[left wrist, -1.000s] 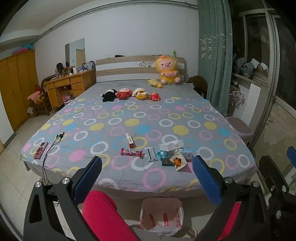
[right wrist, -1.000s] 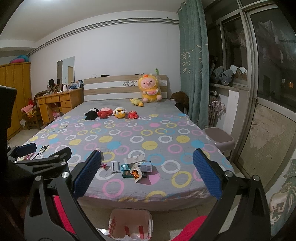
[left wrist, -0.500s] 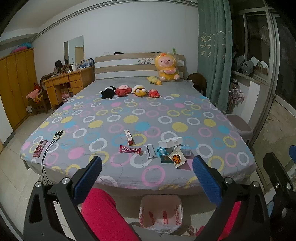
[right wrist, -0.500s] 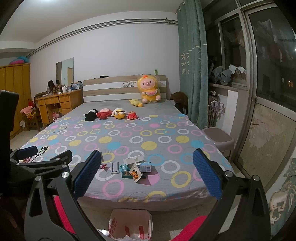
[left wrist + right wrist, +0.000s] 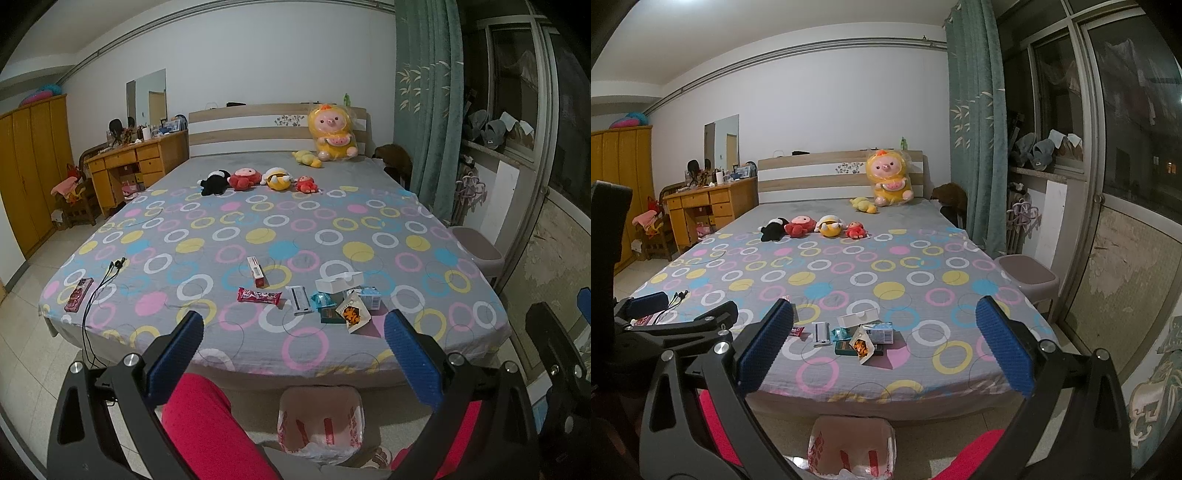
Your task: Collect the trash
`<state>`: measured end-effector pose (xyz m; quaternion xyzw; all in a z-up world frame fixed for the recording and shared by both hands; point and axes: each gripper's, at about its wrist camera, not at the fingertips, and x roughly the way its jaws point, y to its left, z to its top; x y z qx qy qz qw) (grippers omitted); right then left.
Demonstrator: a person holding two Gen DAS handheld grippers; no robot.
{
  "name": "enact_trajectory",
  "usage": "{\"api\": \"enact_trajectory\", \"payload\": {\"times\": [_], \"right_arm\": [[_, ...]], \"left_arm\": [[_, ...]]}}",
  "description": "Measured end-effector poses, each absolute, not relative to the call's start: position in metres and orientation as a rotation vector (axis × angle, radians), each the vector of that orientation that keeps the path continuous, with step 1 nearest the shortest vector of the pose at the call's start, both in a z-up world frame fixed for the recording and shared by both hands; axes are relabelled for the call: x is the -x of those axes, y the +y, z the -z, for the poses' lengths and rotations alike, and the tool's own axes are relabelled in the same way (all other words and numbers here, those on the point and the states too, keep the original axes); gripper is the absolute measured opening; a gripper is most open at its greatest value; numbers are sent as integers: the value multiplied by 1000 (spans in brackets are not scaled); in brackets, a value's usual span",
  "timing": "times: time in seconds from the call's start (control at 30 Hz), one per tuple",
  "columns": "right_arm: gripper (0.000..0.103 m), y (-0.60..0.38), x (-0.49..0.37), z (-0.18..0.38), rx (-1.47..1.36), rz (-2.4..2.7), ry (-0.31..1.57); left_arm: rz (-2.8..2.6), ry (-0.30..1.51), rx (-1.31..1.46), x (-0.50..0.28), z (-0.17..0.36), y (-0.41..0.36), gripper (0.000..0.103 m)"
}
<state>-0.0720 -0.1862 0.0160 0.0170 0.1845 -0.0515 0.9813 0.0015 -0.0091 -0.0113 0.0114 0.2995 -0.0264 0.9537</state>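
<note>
Left wrist view: the left gripper (image 5: 293, 345) hangs before the foot of the bed (image 5: 229, 236), its jaws spread wide and holding nothing; trash lies clustered on the near part of the ring-patterned sheet: a red candy wrapper (image 5: 259, 295), a red-and-white carton (image 5: 255, 271), a white box (image 5: 339, 281), an opened snack packet (image 5: 352, 314); a bag-lined trash bin (image 5: 320, 421) stands on the floor just below the bed's near edge; a phone (image 5: 78, 294) lies at the near left corner.

Right wrist view: the right gripper (image 5: 884, 345) also stands wide apart and empty, clear of the bed; the same snack packet (image 5: 863, 343) lies between its fingers in the frame; the left gripper (image 5: 676, 314) shows at the left; plush toys (image 5: 812, 226) lie in a row toward the headboard, a wooden desk (image 5: 709, 206) stands far left, a green curtain (image 5: 975, 147) hangs at the right.
</note>
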Motion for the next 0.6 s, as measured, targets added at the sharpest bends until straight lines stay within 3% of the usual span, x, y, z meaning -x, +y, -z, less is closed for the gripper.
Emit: {"api": "enact_trajectory", "payload": {"times": [0.6], "right_arm": [[97,-183,71,-16,-35,93,380]], "left_arm": [[61,651,-2,-3,22,-11,96]]}}
